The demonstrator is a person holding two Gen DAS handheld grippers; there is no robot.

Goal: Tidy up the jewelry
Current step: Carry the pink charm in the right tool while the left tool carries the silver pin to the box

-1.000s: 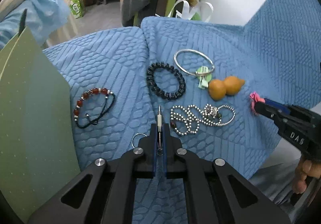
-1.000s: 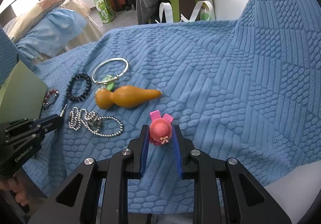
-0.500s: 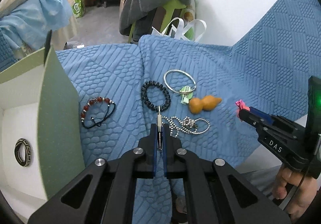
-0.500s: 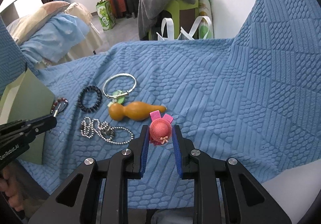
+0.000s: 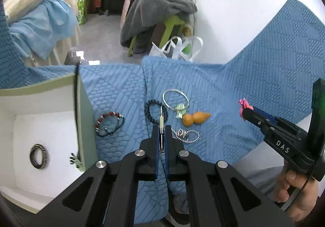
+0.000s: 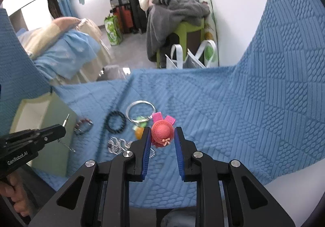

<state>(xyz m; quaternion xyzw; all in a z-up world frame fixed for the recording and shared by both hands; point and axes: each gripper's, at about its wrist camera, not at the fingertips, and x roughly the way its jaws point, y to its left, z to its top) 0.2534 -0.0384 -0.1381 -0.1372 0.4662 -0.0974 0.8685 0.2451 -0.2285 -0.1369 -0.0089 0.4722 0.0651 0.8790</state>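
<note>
My left gripper (image 5: 160,135) is shut on a thin metal pin-like pendant (image 5: 161,119) and holds it above the blue cloth. My right gripper (image 6: 162,137) is shut on a small pink hat charm (image 6: 162,132), lifted off the cloth; the charm also shows in the left wrist view (image 5: 243,105). An open green box (image 5: 81,109) with a white inside stands at the left and holds a dark ring (image 5: 39,156). On the cloth lie a red bead bracelet (image 5: 109,123), a black bead bracelet (image 5: 155,110), a silver bangle (image 5: 175,98), an orange gourd (image 5: 195,118) and a silver ball chain (image 5: 185,134).
The blue textured cloth (image 5: 254,92) covers the work surface and rises at the back right. Behind it are a green stool with grey clothes (image 5: 160,9), white bags (image 5: 176,48), suitcases and a bed (image 5: 40,15).
Both grippers have risen and pulled back from the cloth with their items. The left gripper has swung left, so the inside of the box and the ring in it have come into view.
</note>
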